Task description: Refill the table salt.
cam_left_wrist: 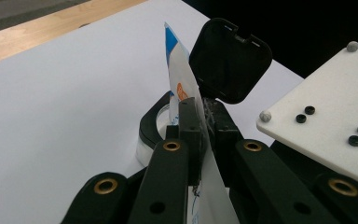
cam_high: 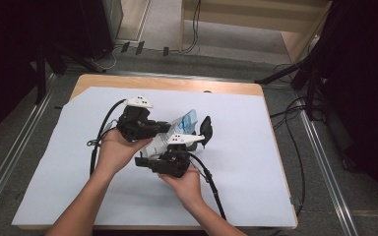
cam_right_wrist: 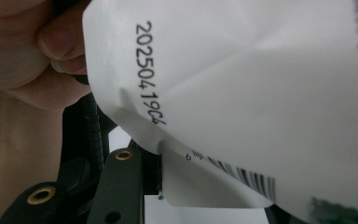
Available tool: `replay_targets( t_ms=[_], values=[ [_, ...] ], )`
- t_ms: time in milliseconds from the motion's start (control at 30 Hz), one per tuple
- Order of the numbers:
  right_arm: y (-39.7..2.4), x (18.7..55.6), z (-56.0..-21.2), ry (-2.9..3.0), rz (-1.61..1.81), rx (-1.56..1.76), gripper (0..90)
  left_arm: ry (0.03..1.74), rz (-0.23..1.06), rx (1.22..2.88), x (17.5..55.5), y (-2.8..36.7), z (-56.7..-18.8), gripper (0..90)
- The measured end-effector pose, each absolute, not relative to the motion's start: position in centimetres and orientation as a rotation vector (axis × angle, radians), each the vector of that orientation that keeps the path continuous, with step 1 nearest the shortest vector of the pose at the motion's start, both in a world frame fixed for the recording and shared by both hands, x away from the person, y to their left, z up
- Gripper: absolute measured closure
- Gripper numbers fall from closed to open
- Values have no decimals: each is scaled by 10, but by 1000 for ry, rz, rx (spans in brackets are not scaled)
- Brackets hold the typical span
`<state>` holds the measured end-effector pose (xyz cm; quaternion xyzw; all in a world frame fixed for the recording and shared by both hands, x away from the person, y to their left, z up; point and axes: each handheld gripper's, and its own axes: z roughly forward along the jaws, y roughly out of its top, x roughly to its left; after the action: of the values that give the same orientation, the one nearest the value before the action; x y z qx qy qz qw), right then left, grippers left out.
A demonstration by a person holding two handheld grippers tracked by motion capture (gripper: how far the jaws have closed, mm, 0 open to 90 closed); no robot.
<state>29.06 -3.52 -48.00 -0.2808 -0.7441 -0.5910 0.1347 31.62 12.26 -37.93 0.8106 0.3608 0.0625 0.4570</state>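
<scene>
Evenly lit from overhead, soft shadows; dark periphery in high view; right gripper view close-range, softly blurred.

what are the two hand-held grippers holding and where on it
Both hold one white packet. The left hand-held gripper is shut on a thin edge of it; the right hand-held gripper pinches an edge near its barcode.

A white packet (cam_right_wrist: 261,93) with a printed date code and a barcode fills most of the frame, its lower edge pinched beside the black claw (cam_right_wrist: 158,186). At the left, a hand's (cam_right_wrist: 23,56) fingers curl near a black cable (cam_right_wrist: 93,135)
</scene>
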Motion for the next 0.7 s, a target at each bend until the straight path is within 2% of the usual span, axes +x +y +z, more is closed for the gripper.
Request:
replay_targets(
  t_ms=[700],
  values=[
    [-36, 291, -480, -2161, -1711, -813, 625, 886, 151, 1996, 316, 122, -379, 875]
  ],
)
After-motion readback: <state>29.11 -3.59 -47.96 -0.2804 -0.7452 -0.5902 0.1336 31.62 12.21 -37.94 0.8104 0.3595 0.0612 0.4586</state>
